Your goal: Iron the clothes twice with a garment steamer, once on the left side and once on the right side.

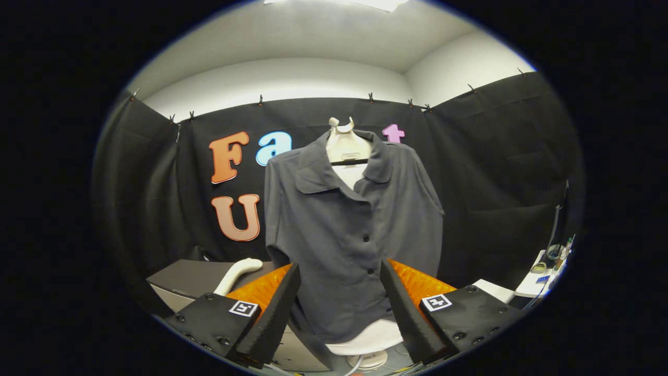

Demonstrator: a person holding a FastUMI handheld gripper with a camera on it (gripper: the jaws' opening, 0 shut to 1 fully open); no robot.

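Hand-held gripper (339,308) spread wide, gripping nothing, facing a grey shirt (349,230) on a mannequin (348,143).

Shirt hanging buttoned, straight ahead of and beyond the fingers, hem dropping between them. White curved handle, seemingly of the garment steamer (239,274), lying ahead-left just past the left finger on a dark tabletop (193,282). Small clutter well off to the right on a white surface (532,284).

One shirt (350,230), one steamer (238,273)

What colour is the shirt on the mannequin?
Dark grey shirt, plain, with dark buttons; seen in the gripper view, beyond the open gripper.
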